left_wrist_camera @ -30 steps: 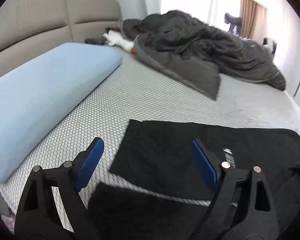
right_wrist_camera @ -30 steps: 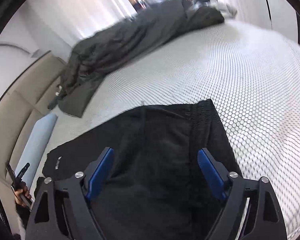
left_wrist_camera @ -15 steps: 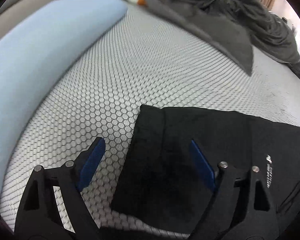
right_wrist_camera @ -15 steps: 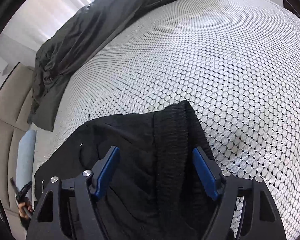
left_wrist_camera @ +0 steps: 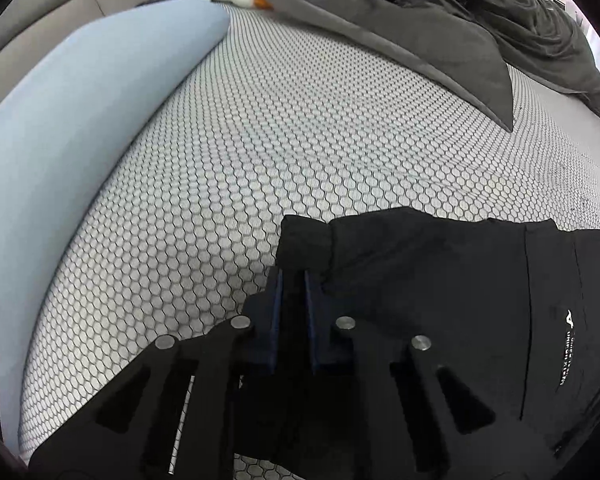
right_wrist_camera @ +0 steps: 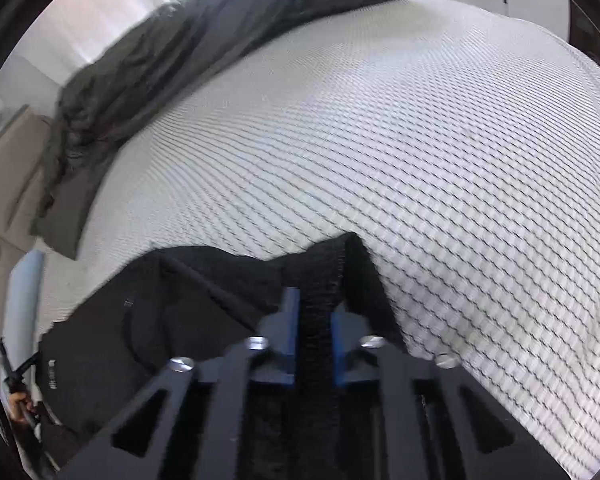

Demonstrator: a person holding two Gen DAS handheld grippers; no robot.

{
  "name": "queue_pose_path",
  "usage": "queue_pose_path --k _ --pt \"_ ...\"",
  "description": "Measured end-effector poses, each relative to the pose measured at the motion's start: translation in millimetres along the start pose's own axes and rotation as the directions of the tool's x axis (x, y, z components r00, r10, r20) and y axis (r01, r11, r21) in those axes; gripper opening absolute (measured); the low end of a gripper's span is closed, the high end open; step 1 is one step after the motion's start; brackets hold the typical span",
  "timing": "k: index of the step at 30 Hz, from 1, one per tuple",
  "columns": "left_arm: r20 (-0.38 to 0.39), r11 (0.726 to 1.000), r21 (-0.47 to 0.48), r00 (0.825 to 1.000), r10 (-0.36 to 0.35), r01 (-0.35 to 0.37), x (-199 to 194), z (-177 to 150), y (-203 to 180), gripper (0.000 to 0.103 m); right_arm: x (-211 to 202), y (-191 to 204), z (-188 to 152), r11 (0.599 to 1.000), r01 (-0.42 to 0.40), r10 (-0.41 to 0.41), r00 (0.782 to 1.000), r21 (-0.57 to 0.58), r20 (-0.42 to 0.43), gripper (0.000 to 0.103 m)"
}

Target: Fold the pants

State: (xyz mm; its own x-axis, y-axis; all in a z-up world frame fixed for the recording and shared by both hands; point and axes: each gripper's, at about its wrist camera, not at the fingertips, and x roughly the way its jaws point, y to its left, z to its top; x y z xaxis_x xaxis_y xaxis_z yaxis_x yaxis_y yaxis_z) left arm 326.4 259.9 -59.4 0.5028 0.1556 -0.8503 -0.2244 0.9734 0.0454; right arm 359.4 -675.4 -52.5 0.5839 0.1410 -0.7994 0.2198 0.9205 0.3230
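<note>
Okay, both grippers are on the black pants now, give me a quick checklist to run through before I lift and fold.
1. Left gripper shut on the pants at the leg-end corner: ok.
2. Right gripper shut on the ribbed waistband: ok.
3. All fabric layers caught in each grip: cannot tell.
4. Bed surface beyond the pants bare enough for the fold: ok.
5. Grey duvet and blue pillow apart from the pants: ok.
6. Pants lying smooth: not ok, fabric bunches near the left jaws.
</note>
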Motion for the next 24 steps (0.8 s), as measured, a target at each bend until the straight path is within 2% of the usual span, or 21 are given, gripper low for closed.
queue_pose_path --k 3,7,11,14,15,16,17,18,19,21,22,23,24 --pt "0.040 0.999 -0.030 0.999 0.014 -0.013 -4 0 8 0.006 -7 9 5 0.999 0.028 -0.025 0.997 -0.044 0.068 0.006" --pt "0.055 0.997 -0.073 0.998 0.011 -0.007 -4 20 18 0.006 -22 4 19 0.998 0.057 -0.051 0.986 -0.032 0.160 0.006" --pt "0.082 0.994 -0.110 0.996 0.035 -0.026 3 36 15 0.006 -25 2 43 0.999 0.036 -0.034 0.976 -0.004 0.217 0.005" --pt "0.081 0.989 -0.139 0.995 0.055 -0.044 11 43 13 0.007 -20 16 65 0.999 0.047 -0.049 0.975 0.015 0.218 0.006" --pt "0.085 0.988 -0.147 0.995 0.052 -0.039 9 44 14 0.007 -13 22 71 0.997 0.078 -0.081 0.979 0.021 0.187 0.012" --pt "0.090 0.986 -0.162 0.995 0.047 -0.032 7 43 17 0.007 -8 28 75 0.990 0.142 -0.144 0.978 0.020 0.153 0.025" --pt "0.123 0.983 -0.182 0.992 0.021 0.001 -3 39 20 0.007 -7 32 74 0.973 0.228 -0.228 0.963 0.016 0.144 0.032" --pt "0.152 0.983 -0.184 0.988 0.009 0.020 -15 33 22 0.008 -11 34 70 0.970 0.244 -0.243 0.957 0.016 0.155 0.039" --pt "0.173 0.983 -0.180 0.985 0.004 0.028 -26 27 24 0.012 -20 35 65 0.975 0.223 -0.223 0.960 0.020 0.170 0.054" --pt "0.216 0.981 -0.188 0.976 -0.007 0.049 -58 12 28 0.026 -47 41 48 0.986 0.165 -0.163 0.963 0.008 0.213 0.070" --pt "0.234 0.980 -0.191 0.972 -0.014 0.060 -73 4 29 0.045 -59 49 41 0.988 0.154 -0.149 0.959 -0.002 0.241 0.076" --pt "0.277 0.976 -0.200 0.960 -0.029 0.087 -98 -10 32 0.068 -74 55 28 0.989 0.148 -0.140 0.954 -0.011 0.265 0.080" --pt "0.311 0.972 -0.209 0.950 -0.038 0.108 -115 -21 34 0.080 -86 58 18 0.990 0.140 -0.131 0.950 -0.012 0.282 0.090"
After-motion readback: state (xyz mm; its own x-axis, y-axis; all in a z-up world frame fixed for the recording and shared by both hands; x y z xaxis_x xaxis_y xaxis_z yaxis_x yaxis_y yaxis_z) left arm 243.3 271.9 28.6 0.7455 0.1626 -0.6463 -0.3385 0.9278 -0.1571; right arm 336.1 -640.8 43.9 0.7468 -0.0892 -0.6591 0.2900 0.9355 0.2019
